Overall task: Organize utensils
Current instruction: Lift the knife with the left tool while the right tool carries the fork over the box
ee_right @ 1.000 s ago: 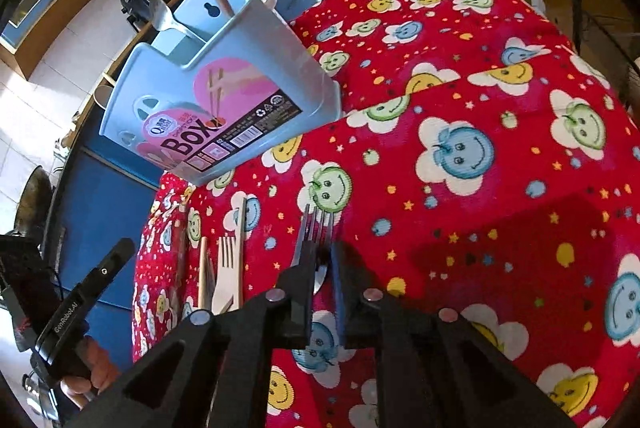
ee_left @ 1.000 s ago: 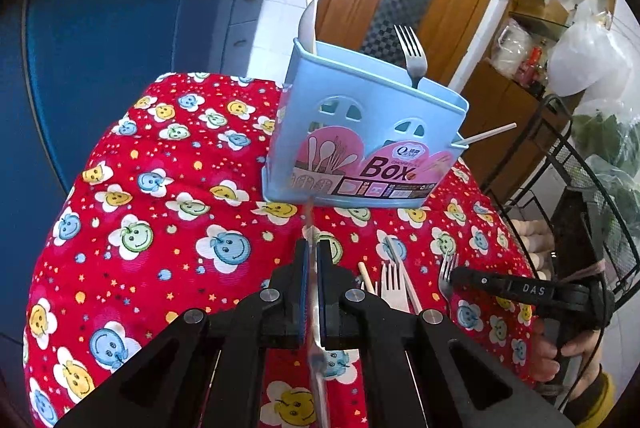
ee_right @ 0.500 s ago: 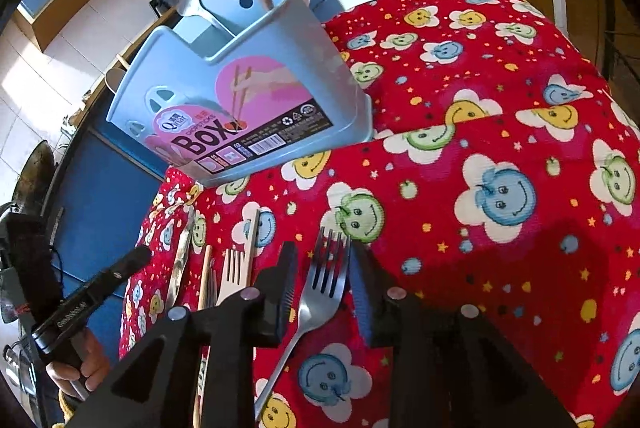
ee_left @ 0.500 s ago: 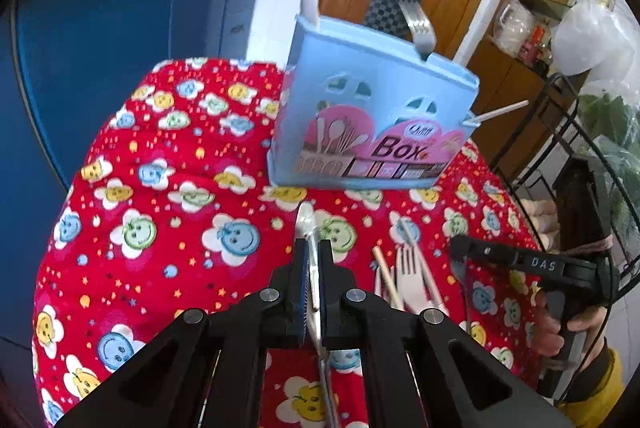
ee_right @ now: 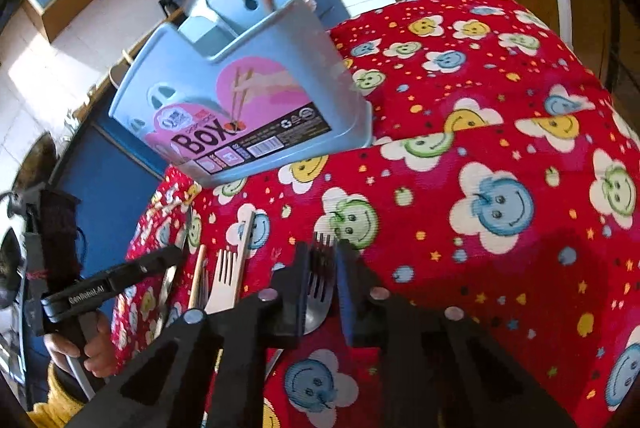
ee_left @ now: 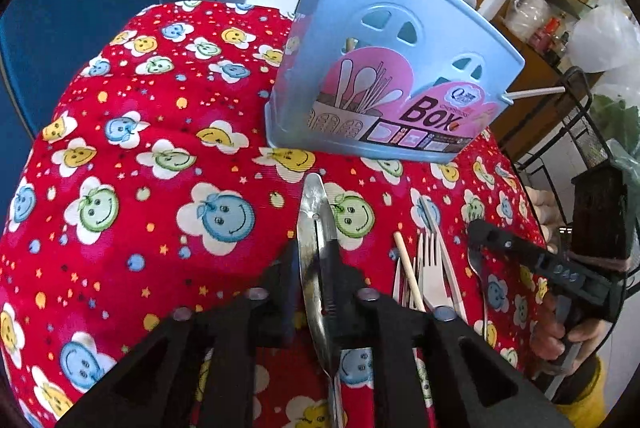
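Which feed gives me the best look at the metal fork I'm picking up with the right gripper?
Right wrist view: the metal fork sits between the right gripper jaws, tines toward the blue utensil box. The left wrist view shows only a sliver of it beside that gripper.

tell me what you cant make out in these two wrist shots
- Left wrist view: the spoon handle, hidden under the left gripper.
- Right wrist view: the metal fork handle, behind the right gripper.
- Both views: the lower ends of utensils standing in the blue utensil box, hidden by its walls.
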### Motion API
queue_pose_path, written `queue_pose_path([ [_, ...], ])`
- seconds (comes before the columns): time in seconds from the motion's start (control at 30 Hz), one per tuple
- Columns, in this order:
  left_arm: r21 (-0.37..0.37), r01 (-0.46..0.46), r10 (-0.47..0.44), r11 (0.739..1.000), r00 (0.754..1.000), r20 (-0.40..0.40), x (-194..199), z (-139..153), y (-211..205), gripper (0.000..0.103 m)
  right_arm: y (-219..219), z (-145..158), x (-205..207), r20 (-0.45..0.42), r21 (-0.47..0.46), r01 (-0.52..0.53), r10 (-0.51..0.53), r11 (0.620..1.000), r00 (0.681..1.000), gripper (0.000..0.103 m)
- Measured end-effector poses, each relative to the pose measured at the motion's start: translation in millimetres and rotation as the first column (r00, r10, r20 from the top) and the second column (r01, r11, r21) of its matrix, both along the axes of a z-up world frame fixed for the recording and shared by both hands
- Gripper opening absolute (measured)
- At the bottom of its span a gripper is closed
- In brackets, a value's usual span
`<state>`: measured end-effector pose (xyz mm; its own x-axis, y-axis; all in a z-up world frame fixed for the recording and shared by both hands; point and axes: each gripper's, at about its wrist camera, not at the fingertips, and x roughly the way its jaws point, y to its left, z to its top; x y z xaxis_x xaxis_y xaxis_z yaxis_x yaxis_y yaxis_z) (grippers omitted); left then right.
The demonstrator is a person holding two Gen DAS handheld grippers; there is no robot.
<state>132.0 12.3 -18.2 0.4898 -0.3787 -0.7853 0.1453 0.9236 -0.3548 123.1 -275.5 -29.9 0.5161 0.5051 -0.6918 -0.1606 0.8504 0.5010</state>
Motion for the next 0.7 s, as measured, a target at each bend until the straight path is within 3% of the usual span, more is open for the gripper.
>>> queue_pose_path([
  [0.03, -0.012, 0.006, -0.007, 1.0, 1.0, -0.011, 2, -1, 0, 0.03, -3, -1, -1, 0.0, 0.014, 0.01, -0.01, 1.0, 1.0, 0.009],
  [0.23, 0.018, 0.046, -0.047, 0.999, 0.999, 0.01, 3, -3, -9, 0.031, -5, 6, -8, 0.04, 0.013, 0.051, -0.051, 0.999, 0.998, 0.005],
  [0.3, 0.014, 0.053, -0.054, 0.998, 0.998, 0.017, 5, -2, -11, 0.021, -5, 11, -12, 0.064, 0.004, 0.06, -0.06, 0.998, 0.996, 0.005],
  [0.53, -0.021, 0.068, -0.068, 0.997, 0.997, 0.026, 11, 0, -6, 0.021, -12, 39, -29, 0.184, -0.043, 0.132, -0.122, 0.99, 0.975, 0.003],
  [0.7, -0.047, 0.022, -0.019, 0.999, 0.997, 0.069, 1, 9, 0, 0.02, -13, 64, -44, 0.276, -0.102, 0.171, -0.138, 0.98, 0.951, 0.003],
])
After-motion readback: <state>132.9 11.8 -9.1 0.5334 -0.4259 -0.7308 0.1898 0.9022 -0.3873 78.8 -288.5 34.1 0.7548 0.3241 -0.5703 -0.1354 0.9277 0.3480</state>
